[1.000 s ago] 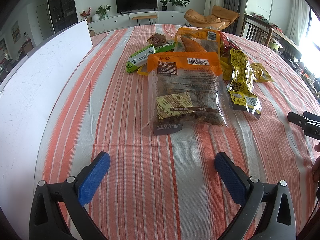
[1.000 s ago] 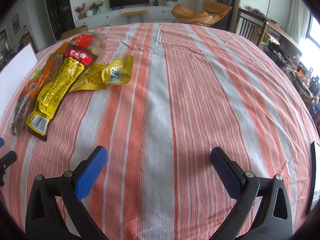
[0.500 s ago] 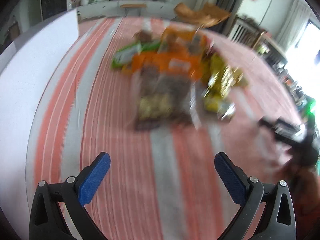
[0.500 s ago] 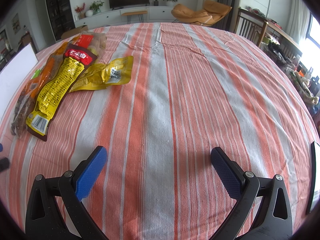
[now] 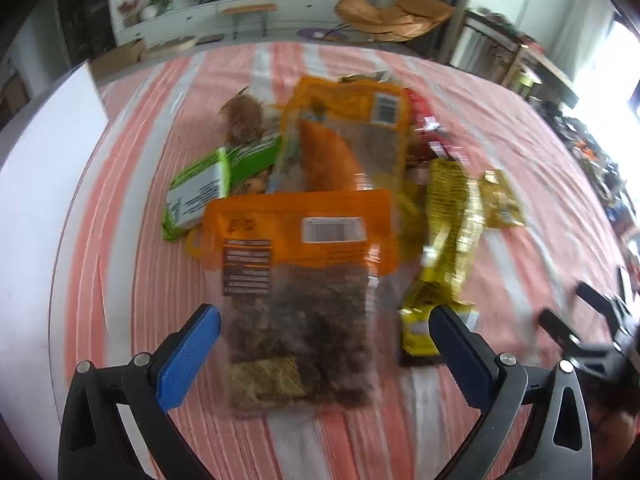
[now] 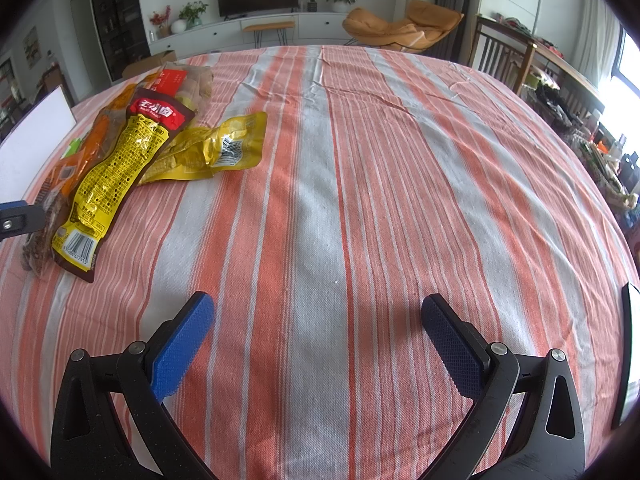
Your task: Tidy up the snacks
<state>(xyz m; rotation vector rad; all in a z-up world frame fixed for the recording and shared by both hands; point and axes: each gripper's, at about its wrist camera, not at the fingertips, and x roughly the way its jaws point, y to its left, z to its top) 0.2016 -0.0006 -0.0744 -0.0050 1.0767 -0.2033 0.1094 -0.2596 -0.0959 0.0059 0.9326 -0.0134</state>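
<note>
snack bag lengthwise between claw fingers

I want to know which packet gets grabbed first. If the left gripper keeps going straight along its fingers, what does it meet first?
Probably the orange-topped clear bag of dark snacks: it lies flat between the open blue fingers of the left gripper. The picture is blurred, so its height above the bag is unclear.

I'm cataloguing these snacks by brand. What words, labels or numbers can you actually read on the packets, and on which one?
"王小卤": white characters on the red top of the long yellow packet.
Barcode digits on the same packet: too small to read.
Small yellow packet: label print too small.
Orange-topped clear bag: blurred, unreadable.
</note>
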